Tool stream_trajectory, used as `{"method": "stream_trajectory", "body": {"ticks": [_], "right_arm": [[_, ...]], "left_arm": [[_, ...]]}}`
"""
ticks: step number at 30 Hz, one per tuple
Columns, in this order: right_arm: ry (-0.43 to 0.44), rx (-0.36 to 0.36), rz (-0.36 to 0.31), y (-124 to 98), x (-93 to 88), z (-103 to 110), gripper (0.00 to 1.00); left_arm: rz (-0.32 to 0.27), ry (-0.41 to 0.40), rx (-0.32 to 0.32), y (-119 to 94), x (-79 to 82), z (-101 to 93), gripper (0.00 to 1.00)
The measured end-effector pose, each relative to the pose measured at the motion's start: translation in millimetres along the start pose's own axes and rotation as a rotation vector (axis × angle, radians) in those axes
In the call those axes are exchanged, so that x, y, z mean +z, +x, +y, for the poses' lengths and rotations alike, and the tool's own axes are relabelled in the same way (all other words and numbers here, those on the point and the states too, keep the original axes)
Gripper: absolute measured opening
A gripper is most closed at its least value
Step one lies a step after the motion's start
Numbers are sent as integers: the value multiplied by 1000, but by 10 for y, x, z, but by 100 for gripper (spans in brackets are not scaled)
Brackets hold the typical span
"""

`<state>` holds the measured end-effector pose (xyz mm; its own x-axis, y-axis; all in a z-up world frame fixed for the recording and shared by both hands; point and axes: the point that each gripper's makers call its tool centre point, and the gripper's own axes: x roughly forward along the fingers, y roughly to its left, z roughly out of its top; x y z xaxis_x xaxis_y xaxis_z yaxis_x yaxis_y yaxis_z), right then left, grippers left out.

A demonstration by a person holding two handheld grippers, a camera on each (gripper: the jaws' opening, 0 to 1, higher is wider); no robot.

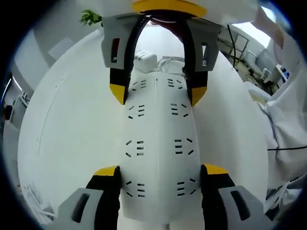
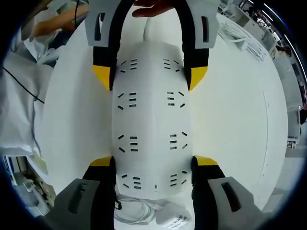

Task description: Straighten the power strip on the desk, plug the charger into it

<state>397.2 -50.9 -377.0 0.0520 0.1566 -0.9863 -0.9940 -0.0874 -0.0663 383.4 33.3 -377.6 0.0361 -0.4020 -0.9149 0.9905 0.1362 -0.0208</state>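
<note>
Power strip point(image 1: 156, 143) lying flat on the white tabletop point(image 1: 67, 124), each end clasped across its width by one tool — left tool point(image 1: 160, 175), right tool point(image 2: 153, 163) — rigid, light, smooth plastic best gripped by its long edges; charger point(image 1: 145, 61) rests beyond.

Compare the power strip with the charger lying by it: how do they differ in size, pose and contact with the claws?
The power strip is long and lies flat, showing two rows of sockets; the charger is a small block. The power strip sits between the jaws of the left claw and the right claw at opposite ends; the charger sits apart from both, past one end, beside a coiled white cable. Both are white and rest on the white desk.
</note>
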Motion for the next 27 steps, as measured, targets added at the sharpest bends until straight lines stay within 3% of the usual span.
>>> {"method": "stream_trajectory", "body": {"ticks": [27], "right_arm": [[48,-8,-4,-12,-1,46,63]], "left_arm": [[1,29,-14,1,13,-6,69]]}}
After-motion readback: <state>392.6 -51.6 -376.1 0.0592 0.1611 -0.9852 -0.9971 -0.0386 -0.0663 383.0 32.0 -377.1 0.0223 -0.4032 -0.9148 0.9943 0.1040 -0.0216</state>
